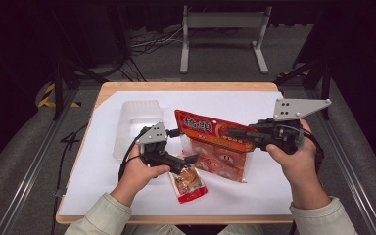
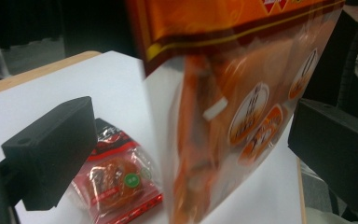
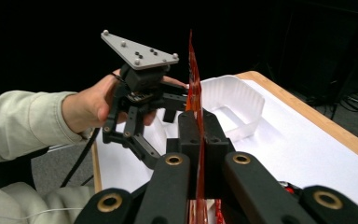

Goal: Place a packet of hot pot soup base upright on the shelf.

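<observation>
A large orange snack bag (image 1: pixel 215 144) hangs above the table, held by its top edge in my right gripper (image 1: pixel 234 132), which is shut on it. In the right gripper view the jaws (image 3: pixel 198 133) pinch the thin bag edge (image 3: pixel 193 79). My left gripper (image 1: pixel 183 145) is open, with its jaws on either side of the bag's left edge. In the left gripper view the bag (image 2: pixel 242 107) hangs between the two wide-apart pads (image 2: pixel 51 149) without touching them. A small red snack packet (image 1: pixel 188 182) lies flat on the table under the bag and appears again in the left gripper view (image 2: pixel 121 184).
A white plastic tray (image 1: pixel 136 122) sits at the back left of the white sheet (image 1: pixel 284 181) that covers the wooden table (image 1: pixel 186 86); it is behind the left gripper (image 3: pixel 142 88) in the right gripper view (image 3: pixel 235 100). Cables and a metal stand lie on the floor beyond.
</observation>
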Tool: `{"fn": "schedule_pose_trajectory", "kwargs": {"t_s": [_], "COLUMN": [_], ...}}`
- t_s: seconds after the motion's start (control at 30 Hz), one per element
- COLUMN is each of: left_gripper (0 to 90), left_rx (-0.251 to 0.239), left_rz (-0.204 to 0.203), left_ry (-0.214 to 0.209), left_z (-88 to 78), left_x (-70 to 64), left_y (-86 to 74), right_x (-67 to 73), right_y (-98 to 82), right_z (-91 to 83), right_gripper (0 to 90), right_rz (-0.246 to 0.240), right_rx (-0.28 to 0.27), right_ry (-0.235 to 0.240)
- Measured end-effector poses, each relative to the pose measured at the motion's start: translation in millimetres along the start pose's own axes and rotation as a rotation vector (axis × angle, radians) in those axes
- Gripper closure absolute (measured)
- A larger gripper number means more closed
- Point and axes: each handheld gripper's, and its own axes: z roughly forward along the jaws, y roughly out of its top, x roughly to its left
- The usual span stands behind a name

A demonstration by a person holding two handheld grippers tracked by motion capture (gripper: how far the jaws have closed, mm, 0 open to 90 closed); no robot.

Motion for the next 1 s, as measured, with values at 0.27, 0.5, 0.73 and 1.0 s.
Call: {"fn": "schedule_pose_trajectory", "kwargs": {"t_s": [0.27,0.5,0.73,1.0], "left_gripper": [4.3,16.3,35.2,56.5], "left_rx": [0.011,0.005,0.043,0.069], "left_rz": [-0.002,0.046,0.071,0.119], "left_ry": [-0.094,-0.121,-0.132,-0.148], "left_z": [17.6,23.8,19.6,16.0], "left_x": [3.1,3.3,3.6,-0.1], "left_y": [-3.3,-4.9,-3.9,-1.6], "right_x": [0.9,1.5,1.8,-1.0], "right_y": [-2.5,-7.4,-9.4,-11.8], "right_z": [11.0,17.9,19.9,15.7], "right_gripper": [90.0,90.0,90.0,90.0], "right_rz": [0.002,0.010,0.019,0.028], "right_rx": [-0.005,-0.040,-0.057,-0.075], "right_ry": [0.021,0.014,0.009,-0.006]}}
